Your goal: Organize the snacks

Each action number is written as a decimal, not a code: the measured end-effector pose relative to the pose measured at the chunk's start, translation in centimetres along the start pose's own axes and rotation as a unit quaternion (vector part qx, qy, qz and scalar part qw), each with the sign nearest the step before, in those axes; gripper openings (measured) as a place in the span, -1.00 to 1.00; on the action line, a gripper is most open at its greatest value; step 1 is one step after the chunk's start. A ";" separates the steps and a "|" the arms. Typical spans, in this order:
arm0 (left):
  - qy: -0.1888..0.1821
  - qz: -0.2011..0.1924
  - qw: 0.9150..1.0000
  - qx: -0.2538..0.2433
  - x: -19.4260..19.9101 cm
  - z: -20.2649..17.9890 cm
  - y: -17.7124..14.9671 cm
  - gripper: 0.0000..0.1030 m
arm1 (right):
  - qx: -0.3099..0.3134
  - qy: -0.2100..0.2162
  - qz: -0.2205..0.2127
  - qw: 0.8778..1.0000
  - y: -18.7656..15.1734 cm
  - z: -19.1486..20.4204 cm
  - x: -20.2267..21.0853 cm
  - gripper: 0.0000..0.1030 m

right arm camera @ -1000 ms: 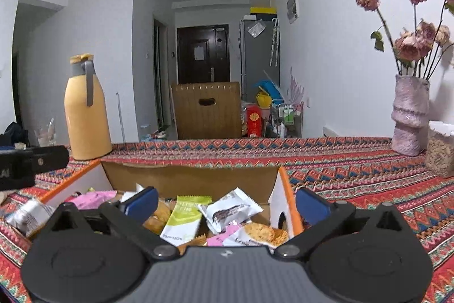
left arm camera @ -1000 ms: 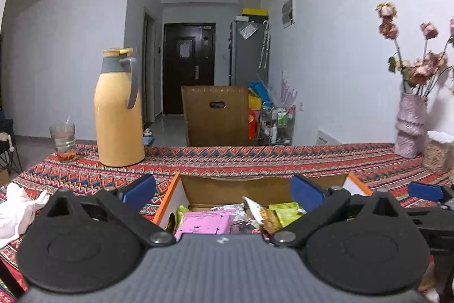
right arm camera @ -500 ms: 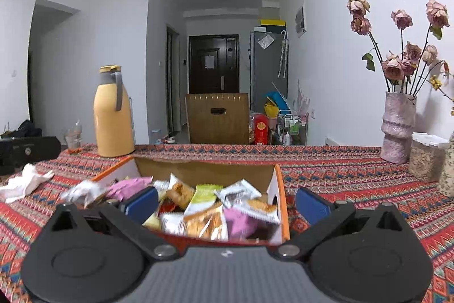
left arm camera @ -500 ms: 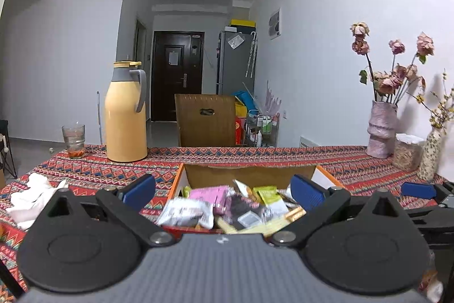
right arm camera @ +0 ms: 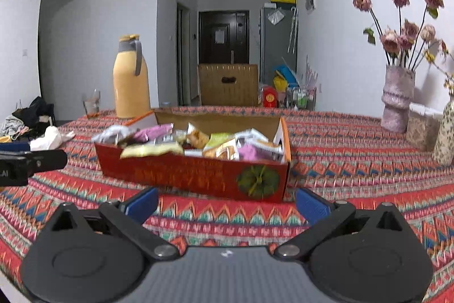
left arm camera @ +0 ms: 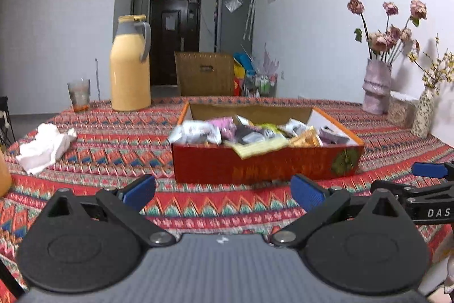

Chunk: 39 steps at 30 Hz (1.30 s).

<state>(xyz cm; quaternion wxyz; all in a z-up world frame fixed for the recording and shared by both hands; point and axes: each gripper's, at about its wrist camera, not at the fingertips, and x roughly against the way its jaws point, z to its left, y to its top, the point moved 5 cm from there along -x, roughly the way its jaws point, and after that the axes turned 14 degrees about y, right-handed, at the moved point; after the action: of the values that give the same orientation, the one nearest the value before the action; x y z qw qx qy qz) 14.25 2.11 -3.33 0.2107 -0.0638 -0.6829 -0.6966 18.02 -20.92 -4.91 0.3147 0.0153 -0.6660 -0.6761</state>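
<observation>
A red cardboard box (left arm camera: 264, 165) (right arm camera: 193, 175) sits in the middle of the patterned tablecloth, filled with several snack packets (left arm camera: 255, 132) (right arm camera: 198, 142) in pink, white, green and orange wrappers. My left gripper (left arm camera: 222, 192) hovers open just in front of the box, nothing between its blue pads. My right gripper (right arm camera: 225, 203) is likewise open and empty, a little short of the box's near wall. The right gripper's side shows at the right edge of the left wrist view, and the left gripper's side at the left edge of the right wrist view.
A yellow thermos jug (left arm camera: 130, 64) (right arm camera: 131, 81) and a glass (left arm camera: 79, 94) stand at the back left. A crumpled white tissue (left arm camera: 44, 146) lies left of the box. Vases with dried flowers (left arm camera: 377, 88) (right arm camera: 397, 98) and a jar stand at the right. A wooden chair (right arm camera: 228, 84) is behind the table.
Both grippers have pulled back and risen away from the box; a second ago their fingers were over its contents, now the whole box is in front of them.
</observation>
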 end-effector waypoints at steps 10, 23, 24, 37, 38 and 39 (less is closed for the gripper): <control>-0.016 0.023 1.000 -0.004 0.2 -0.6 -2.0 1.00 | -0.015 -0.003 0.023 1.000 -2.0 -0.2 0.2 1.00; -0.014 0.022 1.000 0.007 0.4 -0.3 -2.0 1.00 | -0.017 -0.001 0.024 1.000 -2.2 -0.2 0.2 1.00; -0.014 0.021 1.000 0.008 0.4 -0.3 -2.0 1.00 | -0.017 -0.002 0.024 1.000 -2.2 -0.2 0.2 1.00; -0.014 0.020 1.000 0.008 0.5 -0.2 -2.0 1.00 | -0.017 -0.001 0.024 1.000 -2.2 -0.2 0.2 1.00; -0.014 0.020 1.000 0.008 0.6 -0.2 -2.0 1.00 | -0.017 -0.001 0.024 1.000 -2.2 -0.2 0.2 1.00; -0.014 0.020 1.000 0.009 0.5 -0.2 -2.0 1.00 | -0.017 -0.001 0.024 1.000 -2.2 -0.2 0.2 1.00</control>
<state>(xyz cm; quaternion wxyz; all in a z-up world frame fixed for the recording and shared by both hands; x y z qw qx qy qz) 13.04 1.76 -4.96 0.2159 -0.0851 -0.6902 -0.6854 17.01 -21.39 -6.85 0.3300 -0.0069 -0.6551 -0.6797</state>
